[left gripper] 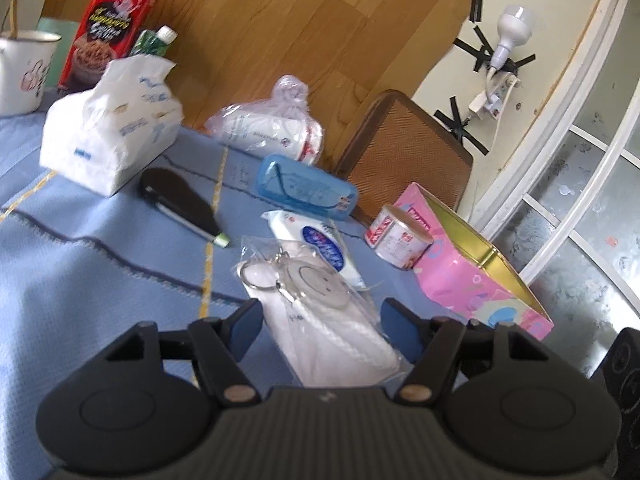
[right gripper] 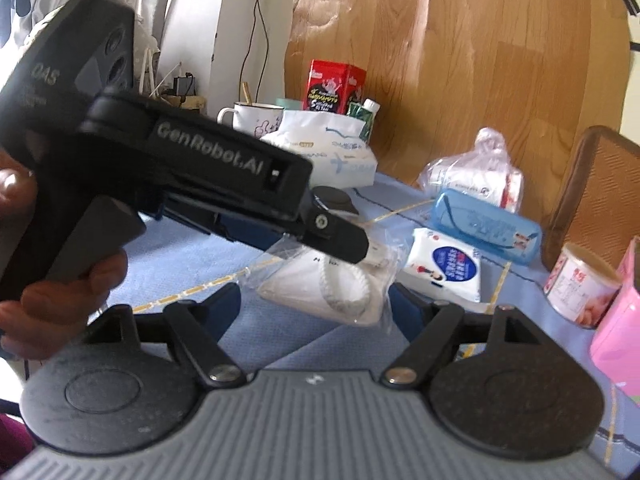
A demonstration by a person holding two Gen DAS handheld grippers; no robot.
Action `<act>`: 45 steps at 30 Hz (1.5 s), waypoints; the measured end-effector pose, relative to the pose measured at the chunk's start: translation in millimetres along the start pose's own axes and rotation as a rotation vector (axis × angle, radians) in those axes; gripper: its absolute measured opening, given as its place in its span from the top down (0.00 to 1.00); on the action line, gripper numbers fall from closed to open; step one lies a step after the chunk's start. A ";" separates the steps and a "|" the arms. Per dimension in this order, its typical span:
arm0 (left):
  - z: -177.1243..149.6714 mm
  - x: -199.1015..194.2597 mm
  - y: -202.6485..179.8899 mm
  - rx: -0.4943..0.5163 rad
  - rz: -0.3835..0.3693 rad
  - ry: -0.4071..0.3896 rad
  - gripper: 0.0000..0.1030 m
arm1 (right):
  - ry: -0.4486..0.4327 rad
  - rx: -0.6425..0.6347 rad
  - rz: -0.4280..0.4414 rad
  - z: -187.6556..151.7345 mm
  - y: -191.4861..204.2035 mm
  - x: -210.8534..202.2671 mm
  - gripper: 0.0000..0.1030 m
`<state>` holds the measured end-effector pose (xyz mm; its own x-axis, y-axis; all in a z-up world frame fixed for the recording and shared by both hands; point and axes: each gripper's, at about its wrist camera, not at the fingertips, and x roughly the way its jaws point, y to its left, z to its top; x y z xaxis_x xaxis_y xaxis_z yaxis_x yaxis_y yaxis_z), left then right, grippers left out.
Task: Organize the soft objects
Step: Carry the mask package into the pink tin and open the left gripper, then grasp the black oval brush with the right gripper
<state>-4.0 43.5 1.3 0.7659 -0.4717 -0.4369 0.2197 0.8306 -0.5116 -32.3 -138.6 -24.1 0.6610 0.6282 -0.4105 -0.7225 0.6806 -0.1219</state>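
Face mask in clear wrap [left gripper: 336, 344], white and lying flat, sits at the lower centre of the left wrist view, between the blue pads of the left gripper [left gripper: 324, 320], whose jaws hold it lifted off the blue tablecloth [left gripper: 80, 280]. In the right wrist view the left gripper [right gripper: 352, 246] reaches in from the left edge with the mask [right gripper: 332, 288] hanging under its tip. The right gripper [right gripper: 316, 308] stands wide and empty at that frame's bottom, while a wet-wipes pack [left gripper: 320, 240] and pink tin box [left gripper: 472, 280] lie to the right of centre.
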 end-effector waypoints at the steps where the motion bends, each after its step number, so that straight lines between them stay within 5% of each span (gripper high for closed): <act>1: 1.0 0.6 -4.3 0.008 -0.005 -0.001 0.36 | -0.007 0.004 -0.007 -0.4 -1.6 -2.8 0.20; 10: 27.2 40.0 -78.6 0.189 -0.098 0.006 0.36 | -0.130 0.029 -0.197 -6.3 -34.7 -42.5 0.20; 18: 49.5 128.7 -179.3 0.368 -0.250 0.042 0.36 | -0.200 0.142 -0.434 -17.7 -117.3 -83.7 0.20; 23: 47.8 190.4 -230.3 0.440 -0.312 0.068 0.31 | -0.185 0.223 -0.560 -36.5 -182.2 -90.3 0.20; 27: 40.8 229.0 -247.2 0.448 -0.251 0.108 0.32 | -0.048 0.315 -0.738 -49.3 -242.2 -69.5 0.20; 32: 31.8 217.5 -237.7 0.460 -0.237 0.099 0.32 | -0.109 0.393 -0.750 -63.5 -253.7 -84.9 0.20; 38: 31.2 186.0 -218.0 0.430 -0.243 0.089 0.32 | -0.161 0.434 -0.729 -58.0 -244.4 -92.2 0.34; 45: 42.6 112.8 -143.3 0.318 -0.191 0.004 0.31 | -0.211 0.419 -0.593 -33.5 -205.0 -88.3 0.40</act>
<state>76.7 -116.2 56.8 0.6906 -0.6281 -0.3586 0.5362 0.7774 -0.3289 50.6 -346.3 6.8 0.9702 0.1422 -0.1964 -0.1240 0.9870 0.1023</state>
